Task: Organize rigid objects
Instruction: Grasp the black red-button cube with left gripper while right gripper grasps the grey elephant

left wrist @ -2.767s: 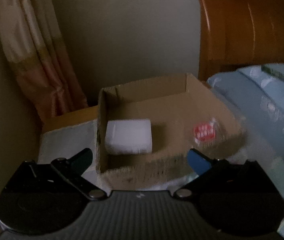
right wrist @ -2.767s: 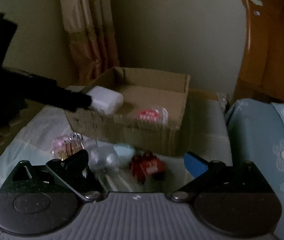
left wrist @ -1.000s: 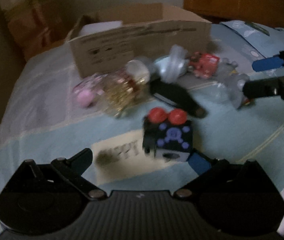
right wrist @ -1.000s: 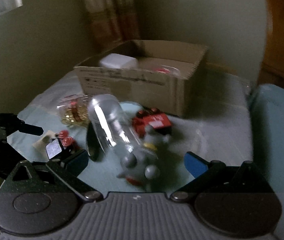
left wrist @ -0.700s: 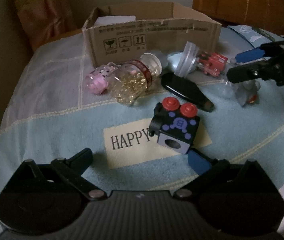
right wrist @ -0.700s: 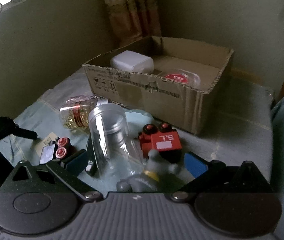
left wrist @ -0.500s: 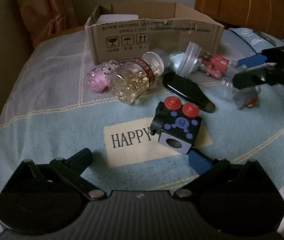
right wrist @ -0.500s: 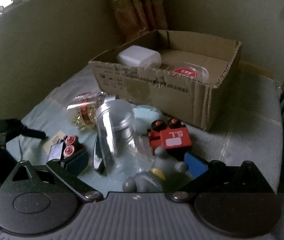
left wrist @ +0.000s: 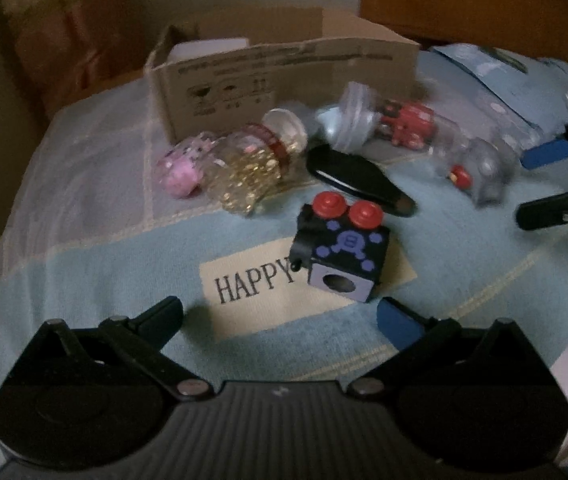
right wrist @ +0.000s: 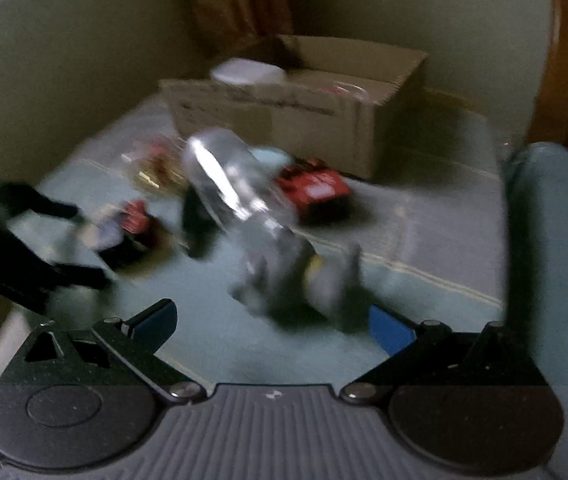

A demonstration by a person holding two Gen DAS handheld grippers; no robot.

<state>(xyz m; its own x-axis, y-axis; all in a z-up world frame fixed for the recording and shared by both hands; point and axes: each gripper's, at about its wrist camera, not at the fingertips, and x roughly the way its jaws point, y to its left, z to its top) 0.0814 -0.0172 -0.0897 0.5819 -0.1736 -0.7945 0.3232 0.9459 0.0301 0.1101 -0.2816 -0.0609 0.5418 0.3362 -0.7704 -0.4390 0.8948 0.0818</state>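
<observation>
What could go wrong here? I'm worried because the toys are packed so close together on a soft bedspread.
The left gripper is open near the black cube. The cube sits tilted on the bedspread, so it may tip or twist as the jaws close. The right gripper is open near the clear jar with the grey toy; a round jar lying on its side could roll into the red toy.

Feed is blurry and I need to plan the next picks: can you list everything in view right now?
box: 1, brown cardboard, far end of bedspread
white case: 1, inside box
red-label tub: 1, clear, inside box
pink toy: 1, before box
gold-bead jar: 1, clear, lying beside pink toy
black case: 1, centre
cube: 1, black, red knobs, on HAPPY patch
red train: 1, near box
clear jar: 1, lying down
grey toy: 1, by clear jar
bedspread: 1, light blue
left gripper: open
right gripper: open
</observation>
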